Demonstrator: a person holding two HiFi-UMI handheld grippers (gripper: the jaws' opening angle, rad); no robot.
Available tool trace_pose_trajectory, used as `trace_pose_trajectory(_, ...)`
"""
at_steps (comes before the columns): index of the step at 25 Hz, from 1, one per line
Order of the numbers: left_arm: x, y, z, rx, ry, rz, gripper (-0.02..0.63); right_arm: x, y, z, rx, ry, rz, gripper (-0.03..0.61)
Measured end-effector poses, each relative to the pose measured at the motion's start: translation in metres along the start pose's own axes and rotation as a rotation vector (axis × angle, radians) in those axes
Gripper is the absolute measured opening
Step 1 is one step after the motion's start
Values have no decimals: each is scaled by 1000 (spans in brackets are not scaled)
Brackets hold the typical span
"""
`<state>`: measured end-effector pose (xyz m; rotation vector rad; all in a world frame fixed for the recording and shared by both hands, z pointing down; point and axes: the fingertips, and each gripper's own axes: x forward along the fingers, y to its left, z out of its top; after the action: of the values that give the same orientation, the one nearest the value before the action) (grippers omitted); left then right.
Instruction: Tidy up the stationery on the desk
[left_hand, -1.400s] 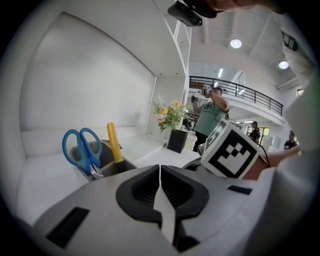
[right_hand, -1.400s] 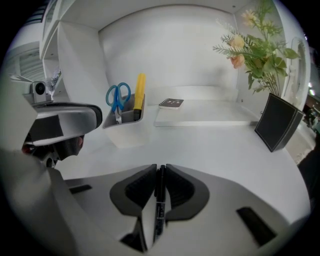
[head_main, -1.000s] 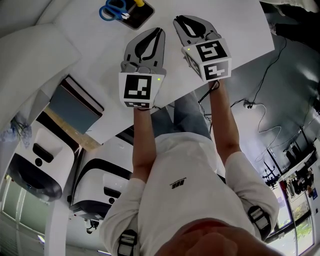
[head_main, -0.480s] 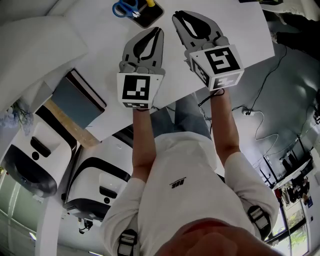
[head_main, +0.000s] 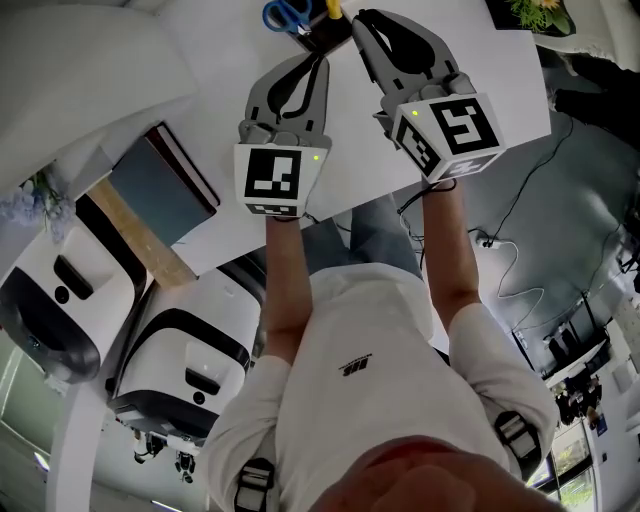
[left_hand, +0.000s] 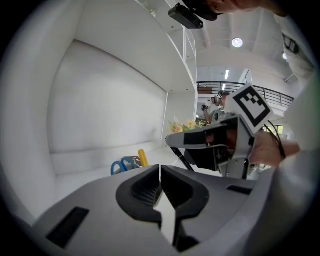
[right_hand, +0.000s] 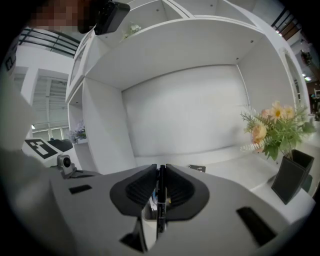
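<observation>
Left claw (head_main: 318, 62) is pinched shut and empty, idling above the worktop (head_main: 215, 110). Ahead stands the dark holder (head_main: 325, 36) with blue scissors (head_main: 287, 14). Right claw (head_main: 360, 20) clamps a thin black pen (right_hand: 161, 195), probably bound for it. Both claws have drawn nearer the holder; the right has lifted.
</observation>
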<state>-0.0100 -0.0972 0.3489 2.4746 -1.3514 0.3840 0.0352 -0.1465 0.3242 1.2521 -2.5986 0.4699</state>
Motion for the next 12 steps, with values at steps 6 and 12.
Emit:
trace_pose_trajectory(6,-8,16,5,-8,-12,36,0,17,11,17,18,-40,33,43)
trace_pose_trajectory(12,-12,29,6,-13,-17,61,0,31,15,26,58,-93,58,43)
